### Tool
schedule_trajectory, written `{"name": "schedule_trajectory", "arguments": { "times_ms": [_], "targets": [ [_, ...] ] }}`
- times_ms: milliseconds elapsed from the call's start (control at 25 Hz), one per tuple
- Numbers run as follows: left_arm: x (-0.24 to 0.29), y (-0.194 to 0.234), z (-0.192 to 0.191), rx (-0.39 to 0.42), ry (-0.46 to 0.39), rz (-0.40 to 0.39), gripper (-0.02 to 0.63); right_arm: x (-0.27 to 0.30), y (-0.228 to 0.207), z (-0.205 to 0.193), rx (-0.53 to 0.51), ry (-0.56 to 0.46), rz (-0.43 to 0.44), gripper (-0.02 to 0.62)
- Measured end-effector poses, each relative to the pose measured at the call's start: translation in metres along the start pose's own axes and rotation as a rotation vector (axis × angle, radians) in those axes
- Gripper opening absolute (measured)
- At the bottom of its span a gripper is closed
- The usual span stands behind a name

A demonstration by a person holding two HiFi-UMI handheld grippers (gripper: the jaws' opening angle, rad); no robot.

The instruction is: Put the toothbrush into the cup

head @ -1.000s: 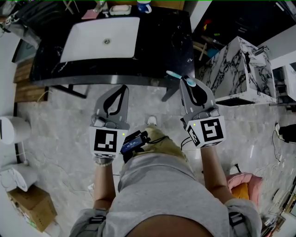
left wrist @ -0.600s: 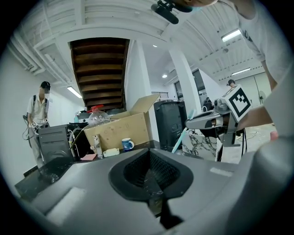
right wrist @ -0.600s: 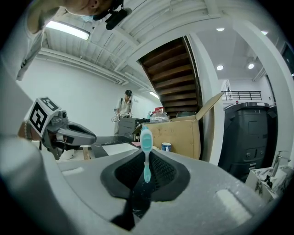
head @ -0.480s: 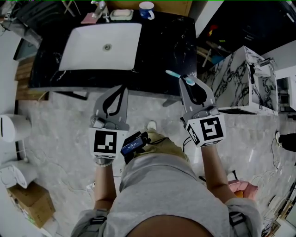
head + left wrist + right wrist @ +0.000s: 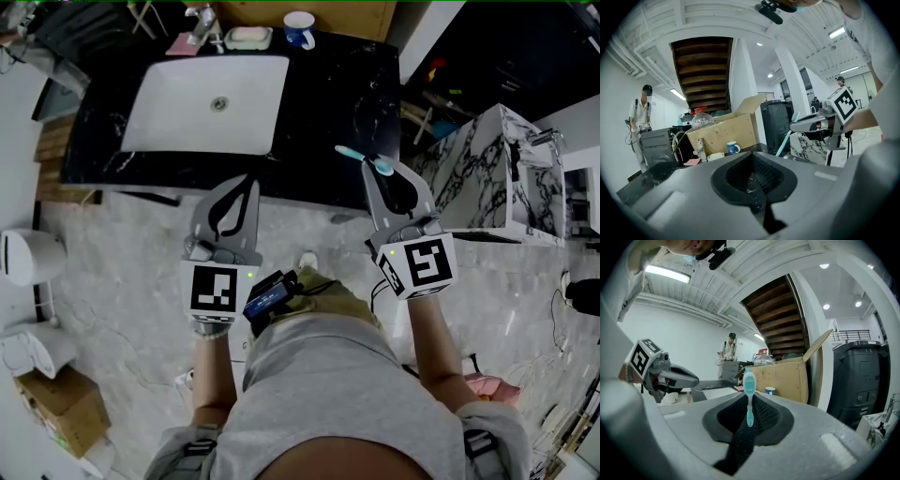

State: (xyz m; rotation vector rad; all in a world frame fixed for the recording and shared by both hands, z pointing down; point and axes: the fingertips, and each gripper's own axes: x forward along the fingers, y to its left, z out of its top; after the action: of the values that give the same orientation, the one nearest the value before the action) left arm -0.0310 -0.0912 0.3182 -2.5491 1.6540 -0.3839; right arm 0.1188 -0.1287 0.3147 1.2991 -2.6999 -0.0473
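The right gripper pinches the teal toothbrush at its jaw tips. The brush stands roughly upright across the jaws, bristle head above them and handle running down below. In the head view the brush juts out to the left of those tips, over the front part of the black counter.

The left gripper has its jaws pressed together with nothing between them. It is held alongside the right one, with its tips at the counter's front edge.

Just ahead of the left gripper lies the white sink. The blue-and-white cup stands at the back of the counter. It is far ahead of both grippers, just right of a soap dish and well apart from the toothbrush.
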Motion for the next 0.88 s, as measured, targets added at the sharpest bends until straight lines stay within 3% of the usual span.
{"name": "schedule_trajectory", "arguments": {
  "times_ms": [880],
  "targets": [
    [0.045,0.046,0.005,0.001,-0.026,-0.055,0.011,0.057,-0.023,0.016,-0.016,-0.008,-0.07,0.032]
  ]
}}
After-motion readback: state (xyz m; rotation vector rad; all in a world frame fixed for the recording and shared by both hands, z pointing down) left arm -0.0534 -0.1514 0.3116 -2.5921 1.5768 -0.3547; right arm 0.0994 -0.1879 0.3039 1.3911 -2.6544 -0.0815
